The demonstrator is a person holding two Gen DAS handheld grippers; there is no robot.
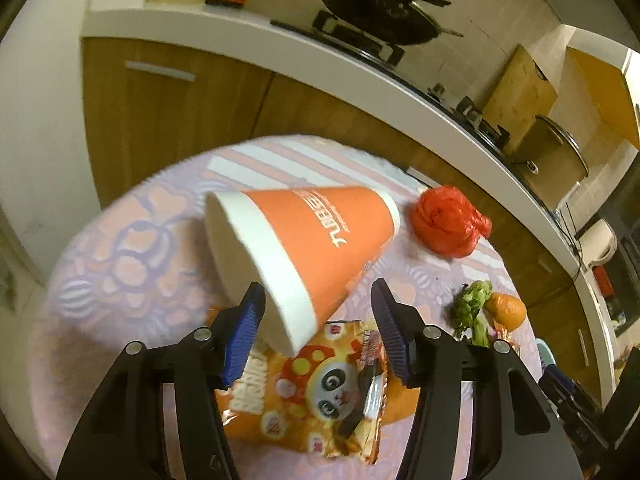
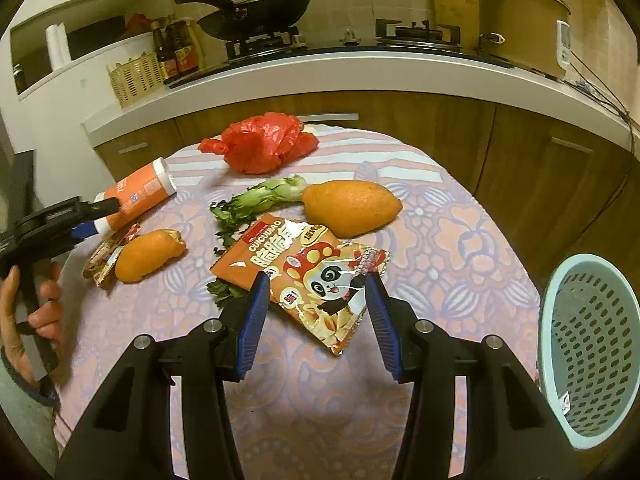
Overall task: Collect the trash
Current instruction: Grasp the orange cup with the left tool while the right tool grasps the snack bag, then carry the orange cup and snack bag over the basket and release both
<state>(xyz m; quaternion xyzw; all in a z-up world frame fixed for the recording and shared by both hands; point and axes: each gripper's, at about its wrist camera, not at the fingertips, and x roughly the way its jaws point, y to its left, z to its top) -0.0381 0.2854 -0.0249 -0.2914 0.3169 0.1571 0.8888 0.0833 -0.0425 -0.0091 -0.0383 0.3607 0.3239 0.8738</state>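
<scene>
Left tool [image 1: 318, 320] has the orange paper cup [image 1: 304, 248] pinched by its rim wall — one pad inside, one outside, cup lifted off the worktop [image 2: 440, 240]. Cup's long axis points away from it, toward the red bag [image 1: 448, 222]. Right tool [image 2: 314, 320] hangs spread and empty over the snack wrapper [image 2: 316, 276]. Blue bin [image 2: 592, 344] sits right of the wrapper, so the cup must cross the peels.

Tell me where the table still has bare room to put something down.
Free: the cloth near the right claw, below the panda snack bag, and the strip toward the blue basket. Crowded: the middle, around the orange peels and the greens.
</scene>
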